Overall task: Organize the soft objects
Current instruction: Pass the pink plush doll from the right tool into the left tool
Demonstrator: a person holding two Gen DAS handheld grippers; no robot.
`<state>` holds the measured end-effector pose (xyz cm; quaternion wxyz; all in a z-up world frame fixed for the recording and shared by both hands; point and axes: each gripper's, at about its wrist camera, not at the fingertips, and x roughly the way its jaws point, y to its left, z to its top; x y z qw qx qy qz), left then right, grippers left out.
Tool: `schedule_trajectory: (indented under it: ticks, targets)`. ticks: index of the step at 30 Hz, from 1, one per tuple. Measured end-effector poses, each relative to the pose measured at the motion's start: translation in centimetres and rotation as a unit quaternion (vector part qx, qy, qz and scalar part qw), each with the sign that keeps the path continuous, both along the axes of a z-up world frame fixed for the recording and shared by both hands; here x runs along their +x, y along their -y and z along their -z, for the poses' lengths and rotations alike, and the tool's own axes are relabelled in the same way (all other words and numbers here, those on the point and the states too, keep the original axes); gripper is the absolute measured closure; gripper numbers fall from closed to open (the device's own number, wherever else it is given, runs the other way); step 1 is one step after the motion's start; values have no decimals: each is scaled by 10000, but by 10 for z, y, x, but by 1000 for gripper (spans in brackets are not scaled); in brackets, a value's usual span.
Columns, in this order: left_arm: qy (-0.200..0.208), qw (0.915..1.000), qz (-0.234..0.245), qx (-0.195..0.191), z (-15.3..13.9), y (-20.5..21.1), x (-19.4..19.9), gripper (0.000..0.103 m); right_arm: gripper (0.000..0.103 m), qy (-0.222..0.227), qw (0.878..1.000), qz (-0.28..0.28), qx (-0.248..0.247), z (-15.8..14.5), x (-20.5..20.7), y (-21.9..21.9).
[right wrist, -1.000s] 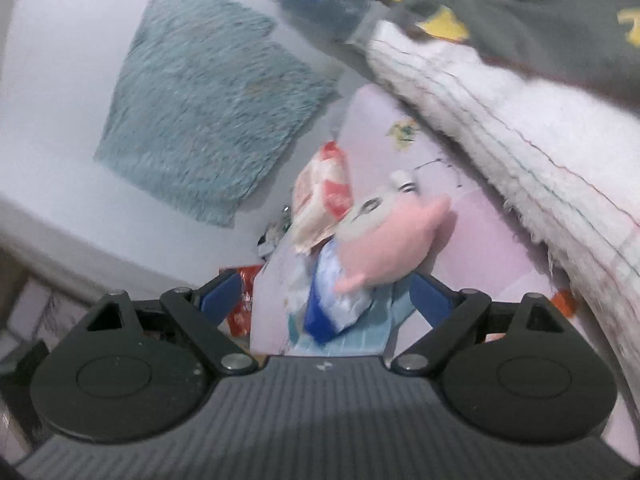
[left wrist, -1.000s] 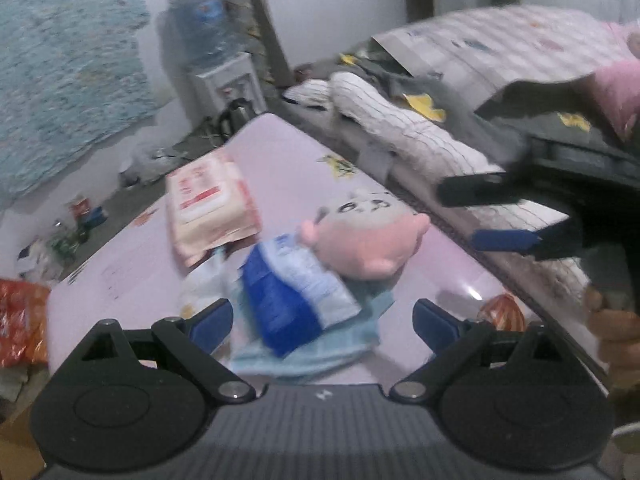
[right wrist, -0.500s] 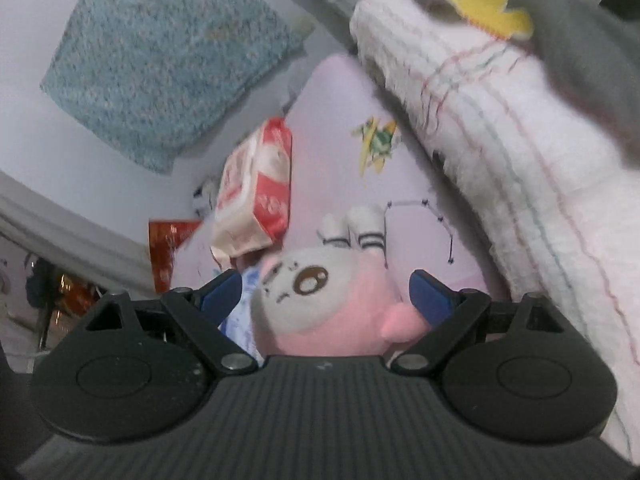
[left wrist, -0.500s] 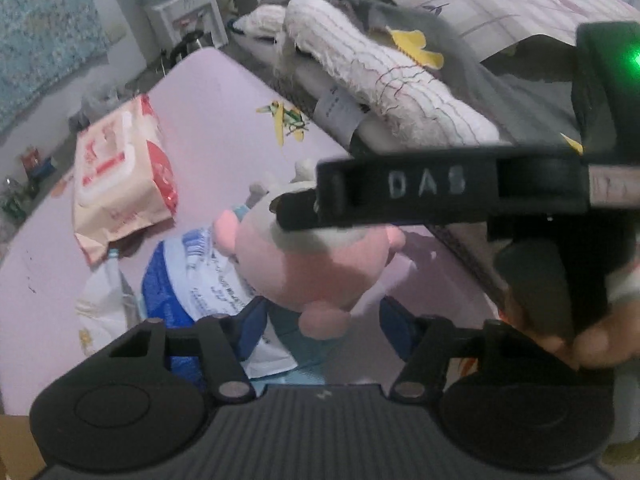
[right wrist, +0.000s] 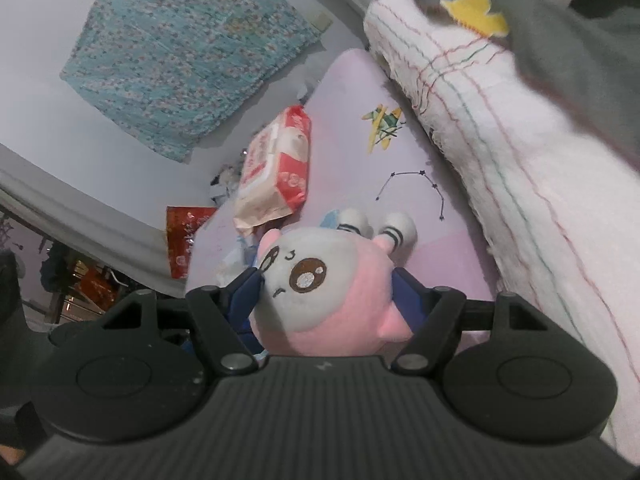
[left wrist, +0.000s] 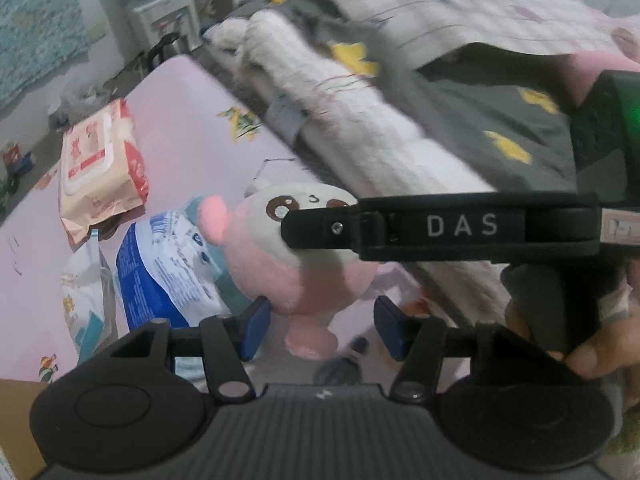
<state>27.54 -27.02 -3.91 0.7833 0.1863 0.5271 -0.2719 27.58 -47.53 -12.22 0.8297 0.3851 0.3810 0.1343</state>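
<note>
L tongs (left wrist: 322, 330) nearest: jaws have just been closing and now sit half-open round the plush toy's (left wrist: 304, 264) lower body and foot. The R pad stands apart from it, so no grip yet, I reckon. R tongs (right wrist: 326, 300) have also just been closing, and both pads press the plush's head, so it's clamped, prob. to lift it off the clutter. The plush lies mid-bench (left wrist: 192, 120), partly on a blue-white pack (left wrist: 160, 276). Further left is the red wipes pack (left wrist: 100, 168), and far right the white blanket (left wrist: 360, 128) on the bed.
</note>
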Motion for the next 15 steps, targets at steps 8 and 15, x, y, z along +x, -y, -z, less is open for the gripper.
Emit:
schedule_trajectory:
  ticks: [8, 15]
  targets:
    - [560, 9976, 195, -357, -68, -15, -74, 40, 32, 678, 9976, -12, -99, -73, -80, -1]
    - [1158, 9907, -307, -653, -127, -89, -129, 40, 32, 1297, 9893, -595, -298, -141, -118, -57]
